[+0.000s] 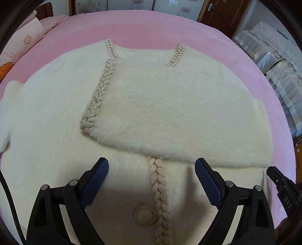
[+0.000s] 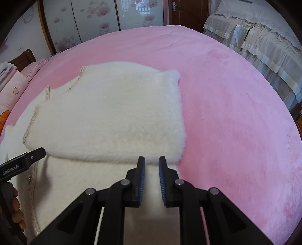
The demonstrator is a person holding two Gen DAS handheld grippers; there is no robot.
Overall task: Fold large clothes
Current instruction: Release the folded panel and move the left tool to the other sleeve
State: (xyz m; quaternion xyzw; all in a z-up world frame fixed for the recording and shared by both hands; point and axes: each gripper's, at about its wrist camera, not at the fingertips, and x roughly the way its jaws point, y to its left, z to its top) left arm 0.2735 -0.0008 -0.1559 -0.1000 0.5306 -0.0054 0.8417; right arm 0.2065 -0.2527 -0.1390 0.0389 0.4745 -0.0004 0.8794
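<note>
A fluffy white cardigan (image 1: 169, 105) with braided beige trim (image 1: 160, 188) lies on the pink bed (image 1: 151, 24), its right side folded over onto the middle. A round ring ornament (image 1: 145, 214) sits beside the trim. My left gripper (image 1: 152, 162) hovers wide open over the lower front, just below the folded edge, with nothing between its fingers. In the right wrist view the cardigan (image 2: 113, 116) fills the left half. My right gripper (image 2: 152, 164) stands at the fold's near right corner, its blue pads a narrow gap apart, pinching nothing that I can see. The left gripper (image 2: 28, 158) shows at the left edge.
A pink pillow (image 1: 24, 43) with a flower print lies at the far left. Furniture under pale lace covers (image 2: 260, 37) stands beyond the bed's right side. Sliding wardrobe doors (image 2: 94, 18) and a brown door (image 2: 188, 13) are behind. A hand (image 2: 15, 207) holds the left tool.
</note>
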